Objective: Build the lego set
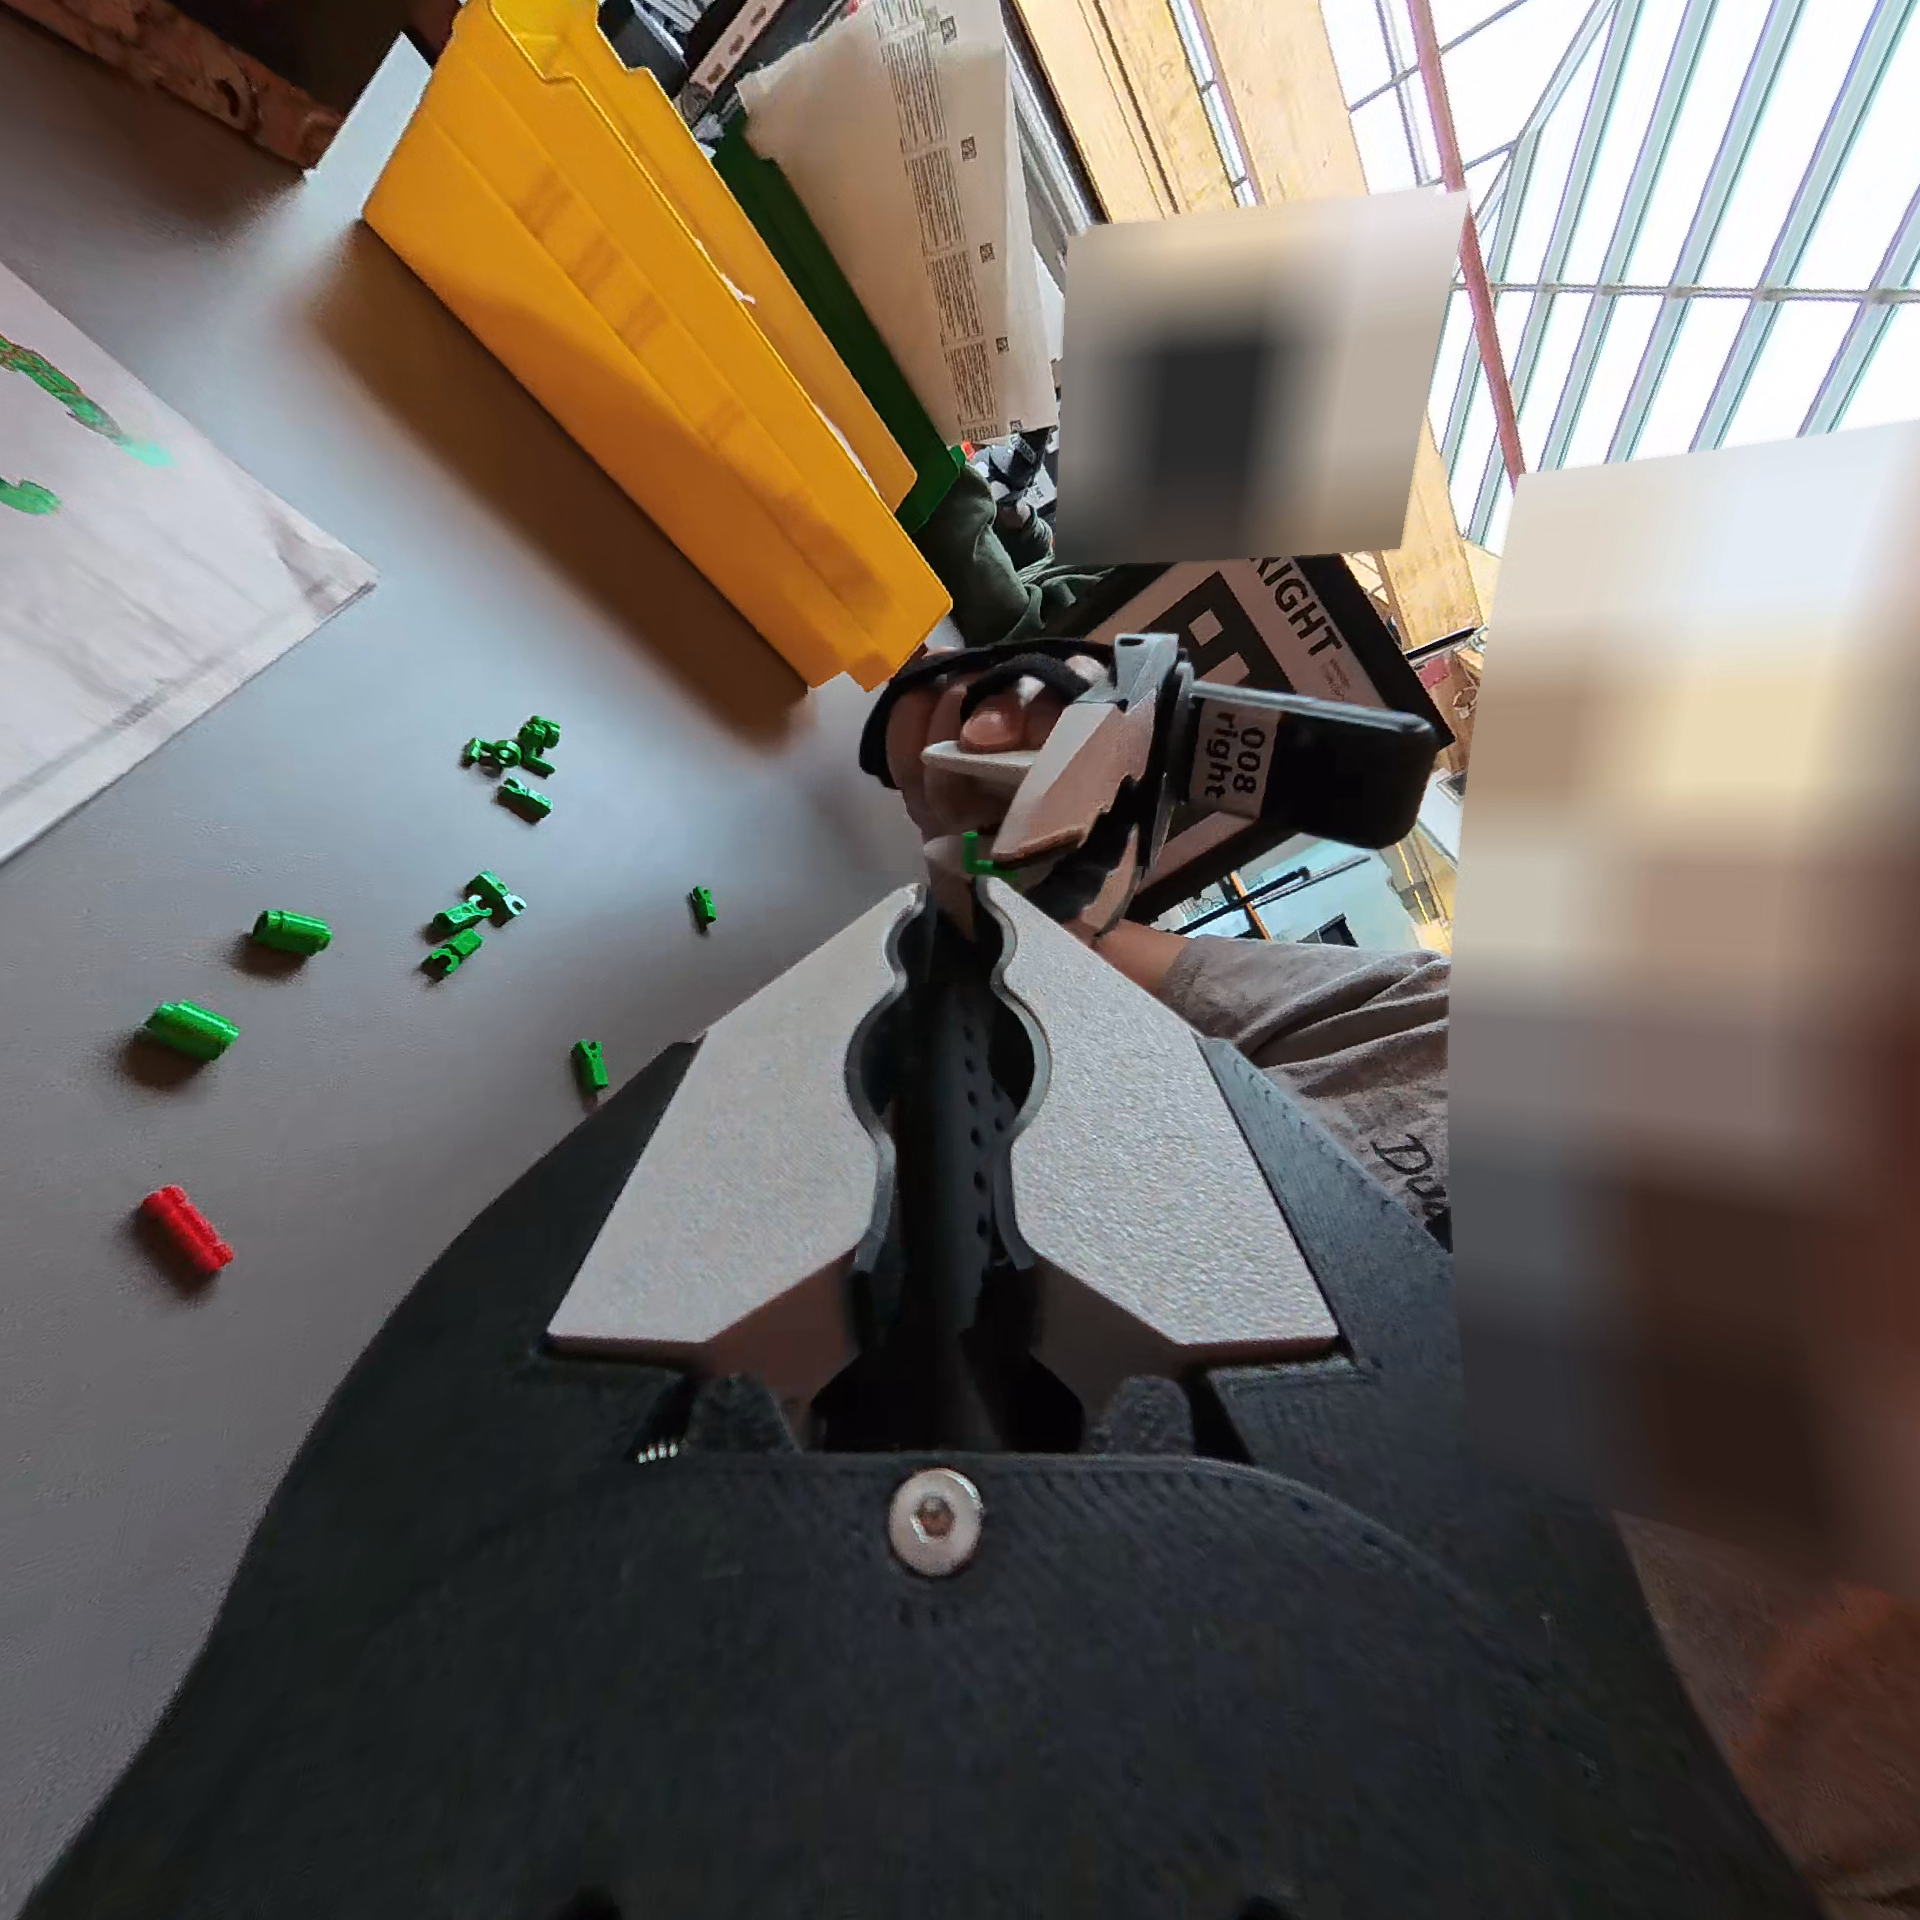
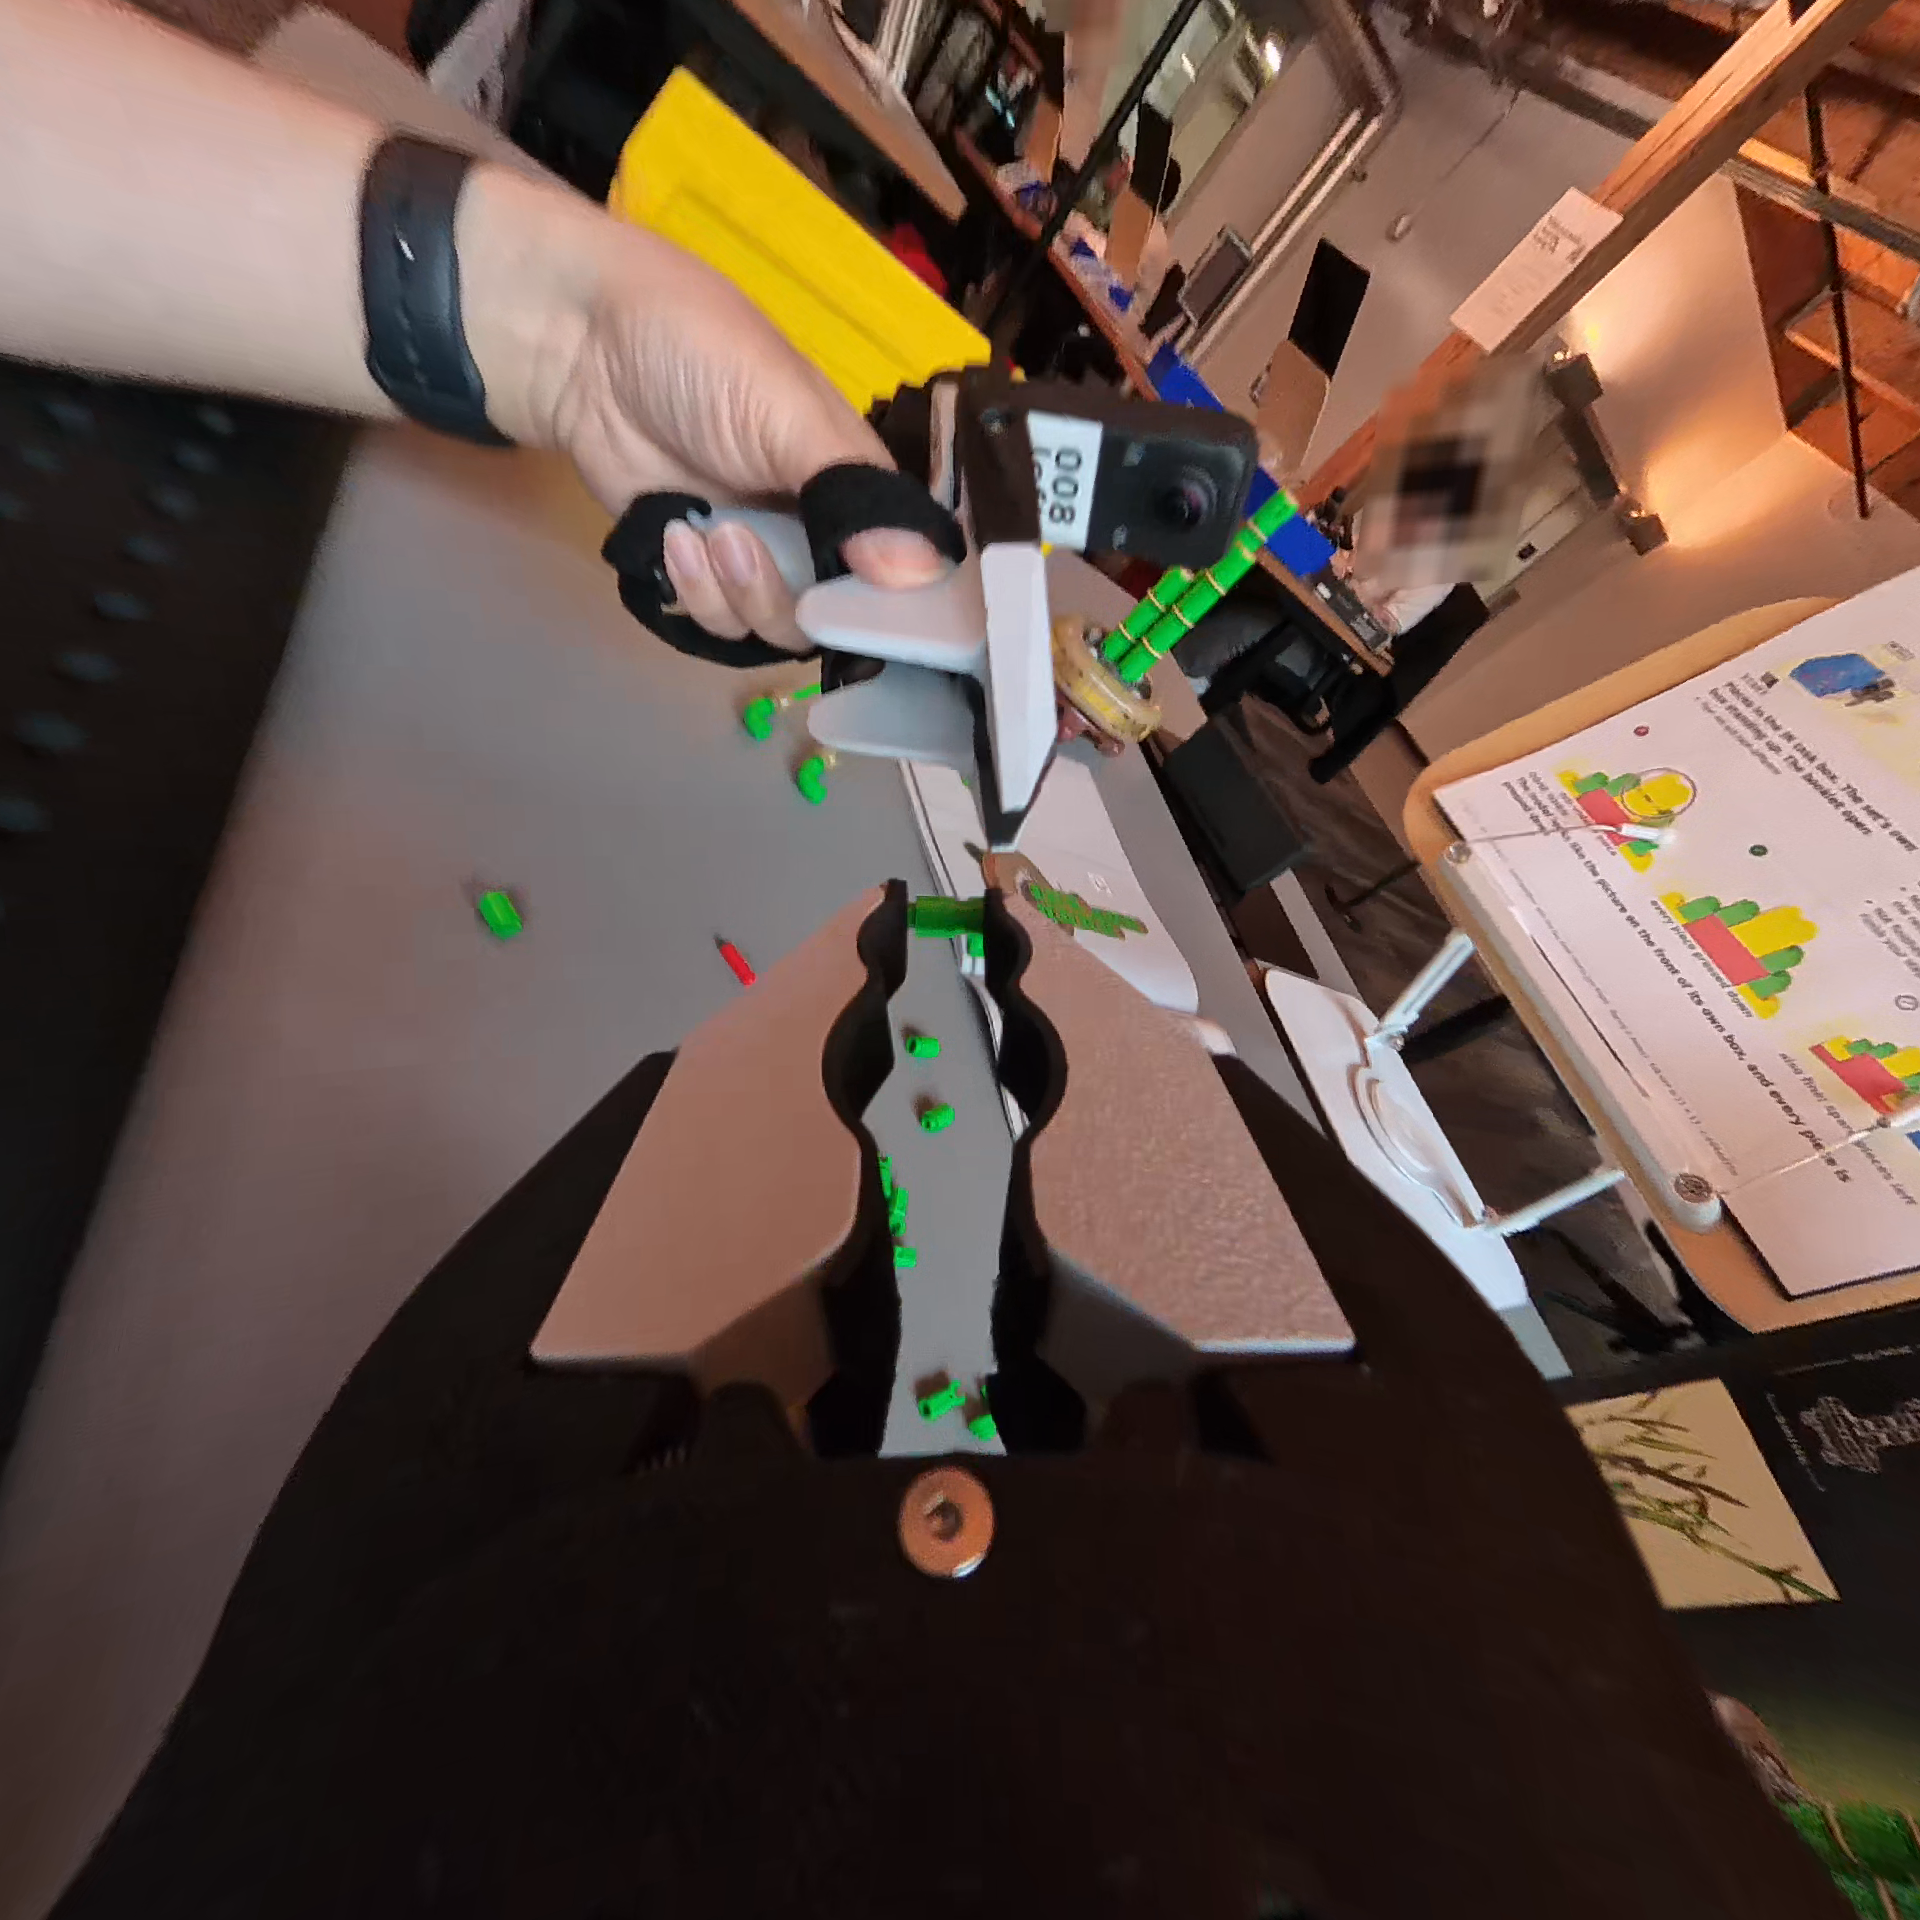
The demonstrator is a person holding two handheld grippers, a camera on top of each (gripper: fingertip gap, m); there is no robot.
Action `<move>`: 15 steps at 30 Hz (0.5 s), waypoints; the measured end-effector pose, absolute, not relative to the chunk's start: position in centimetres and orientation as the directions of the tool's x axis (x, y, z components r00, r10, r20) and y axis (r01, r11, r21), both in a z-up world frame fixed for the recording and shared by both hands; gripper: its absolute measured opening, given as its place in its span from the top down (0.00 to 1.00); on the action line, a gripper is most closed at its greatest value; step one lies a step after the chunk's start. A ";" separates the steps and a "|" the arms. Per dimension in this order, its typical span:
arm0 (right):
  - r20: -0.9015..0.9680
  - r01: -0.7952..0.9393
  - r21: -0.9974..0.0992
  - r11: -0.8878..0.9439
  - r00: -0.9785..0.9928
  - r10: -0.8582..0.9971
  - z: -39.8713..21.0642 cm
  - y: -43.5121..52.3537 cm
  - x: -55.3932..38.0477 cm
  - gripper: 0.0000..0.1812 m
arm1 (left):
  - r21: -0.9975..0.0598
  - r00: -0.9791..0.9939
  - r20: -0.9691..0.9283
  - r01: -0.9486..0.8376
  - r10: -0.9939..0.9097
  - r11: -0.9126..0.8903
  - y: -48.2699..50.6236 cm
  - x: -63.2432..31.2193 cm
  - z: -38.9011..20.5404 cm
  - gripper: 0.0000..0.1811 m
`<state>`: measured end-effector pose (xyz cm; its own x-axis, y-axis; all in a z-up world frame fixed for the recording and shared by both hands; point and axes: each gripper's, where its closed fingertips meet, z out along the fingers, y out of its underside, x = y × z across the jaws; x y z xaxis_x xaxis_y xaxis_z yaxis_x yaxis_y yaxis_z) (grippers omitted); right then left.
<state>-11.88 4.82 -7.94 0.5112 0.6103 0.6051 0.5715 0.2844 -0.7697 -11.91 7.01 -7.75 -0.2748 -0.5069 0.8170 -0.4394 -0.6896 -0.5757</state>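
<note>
My right gripper is shut on a small green lego piece and holds it above the grey table. My left gripper points down at that piece from just beyond, its jaws almost together. In the left wrist view my left gripper shows only a narrow dark gap with nothing visible in it. The right gripper hangs just past it with the green piece. Green bamboo stalks on a round base show behind the left gripper.
Several loose green pieces and a red one lie on the table. A yellow bin stands at the back. A printed sheet lies at the left. A pictured instruction board stands off the right edge. The tips of both grippers are at nearly the same place.
</note>
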 end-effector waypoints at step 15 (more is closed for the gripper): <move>0.714 0.667 -0.678 0.310 0.496 0.495 -7.3 5.4 -10.8 0.94 | -0.614 -0.337 0.788 -0.502 -0.515 -0.609 3.4 -10.4 -8.0 0.95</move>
